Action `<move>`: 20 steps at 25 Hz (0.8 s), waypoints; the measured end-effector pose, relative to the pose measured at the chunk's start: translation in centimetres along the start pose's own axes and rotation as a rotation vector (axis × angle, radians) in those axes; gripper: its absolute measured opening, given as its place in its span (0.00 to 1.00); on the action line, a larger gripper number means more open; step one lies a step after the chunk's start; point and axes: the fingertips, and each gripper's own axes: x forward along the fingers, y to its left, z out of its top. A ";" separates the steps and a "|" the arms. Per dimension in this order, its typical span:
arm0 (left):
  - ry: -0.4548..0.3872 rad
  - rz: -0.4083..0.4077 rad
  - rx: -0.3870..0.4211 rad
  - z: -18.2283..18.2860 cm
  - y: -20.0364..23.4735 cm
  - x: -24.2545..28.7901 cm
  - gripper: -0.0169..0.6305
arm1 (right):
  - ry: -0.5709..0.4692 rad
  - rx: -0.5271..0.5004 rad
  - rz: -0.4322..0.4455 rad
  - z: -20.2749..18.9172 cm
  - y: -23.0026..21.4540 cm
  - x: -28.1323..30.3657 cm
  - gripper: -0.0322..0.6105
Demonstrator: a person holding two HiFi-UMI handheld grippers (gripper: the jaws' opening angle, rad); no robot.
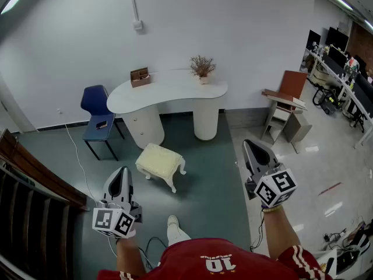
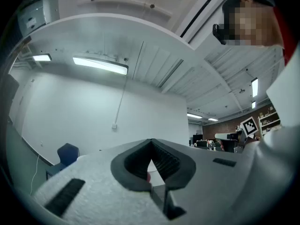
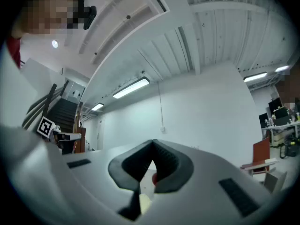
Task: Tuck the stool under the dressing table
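Note:
A cream cushioned stool [image 1: 160,163] with white curved legs stands on the green floor, in front of the white kidney-shaped dressing table [image 1: 169,93] and outside its knee space. My left gripper [image 1: 119,178] is held low at the left, shut and empty, well short of the stool. On the right my right gripper [image 1: 252,150] is also shut and empty, farther from the stool. Both gripper views look upward at wall and ceiling; the jaws meet at their tips in the left gripper view [image 2: 151,142] and the right gripper view [image 3: 152,143].
A blue chair [image 1: 98,118] stands left of the table. On the tabletop sit a brown box [image 1: 140,76] and a dried-flower pot [image 1: 203,67]. A small wooden desk [image 1: 284,111] stands at right, a stair rail [image 1: 35,174] at left. A white cable [image 1: 78,165] runs across the floor.

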 end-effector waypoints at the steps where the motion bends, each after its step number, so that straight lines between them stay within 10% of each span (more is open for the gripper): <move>1: 0.008 -0.003 0.011 0.0 -0.2 0.1 0.04 | 0.003 0.006 0.004 -0.2 0.1 0.1 0.05; 20: 0.047 0.004 0.020 -0.3 -0.4 0.8 0.04 | -0.048 0.054 0.042 -0.3 1.0 1.4 0.05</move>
